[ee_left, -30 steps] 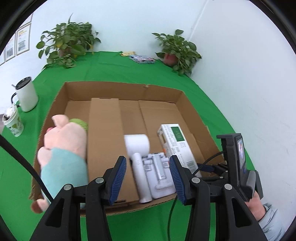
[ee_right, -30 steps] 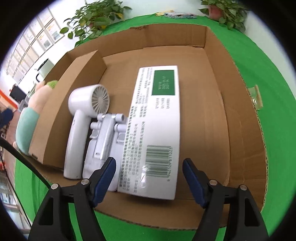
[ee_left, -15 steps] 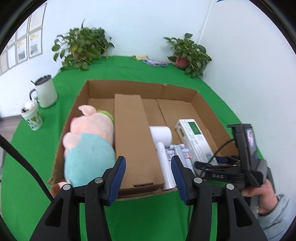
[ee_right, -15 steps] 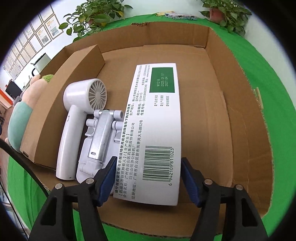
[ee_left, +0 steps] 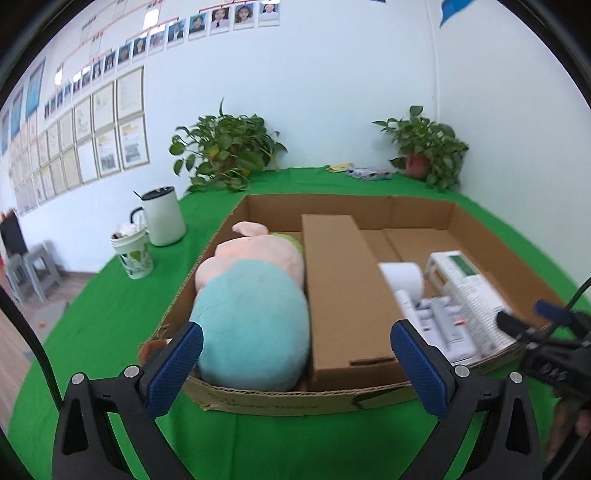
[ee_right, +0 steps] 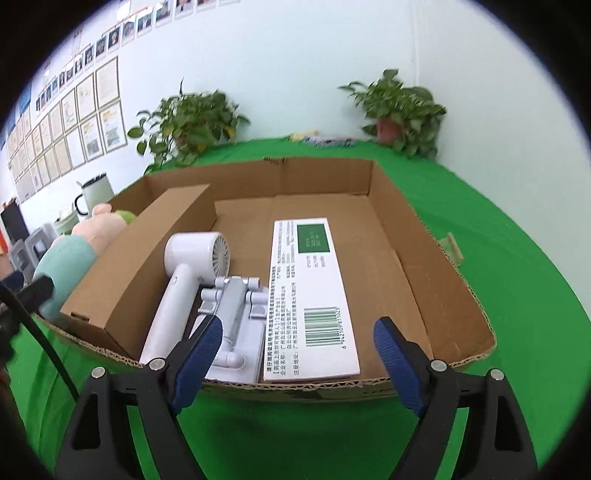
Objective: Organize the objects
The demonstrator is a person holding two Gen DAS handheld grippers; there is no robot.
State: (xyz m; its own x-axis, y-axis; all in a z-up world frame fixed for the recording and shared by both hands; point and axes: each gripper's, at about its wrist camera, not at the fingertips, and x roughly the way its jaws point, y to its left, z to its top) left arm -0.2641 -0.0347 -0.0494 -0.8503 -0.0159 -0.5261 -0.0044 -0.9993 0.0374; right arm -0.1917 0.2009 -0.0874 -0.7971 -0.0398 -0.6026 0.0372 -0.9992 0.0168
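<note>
right gripper point(ee_right: 295, 354) jaws just opened, empty, before cardboard tray point(ee_right: 424, 258) holding white box point(ee_right: 314, 295), hair dryer point(ee_right: 184, 273).

Looks like an office or company demo room, not a home.

Rows of framed certificates point(ee_left: 105, 140) and a strip of staff portrait photos point(ee_left: 207, 22) up on the pale wall point(ee_left: 332, 92), very workplace notice-board. Table draped in bright green cloth point(ee_left: 110, 314), staged-looking, with potted plants point(ee_left: 225, 151) along the back edge. White kettle point(ee_left: 162, 216) and a used paper cup point(ee_left: 133, 251) parked on the side. Grey stools point(ee_left: 33, 273) on a wood-look floor point(ee_left: 14, 343) at far left.
</note>
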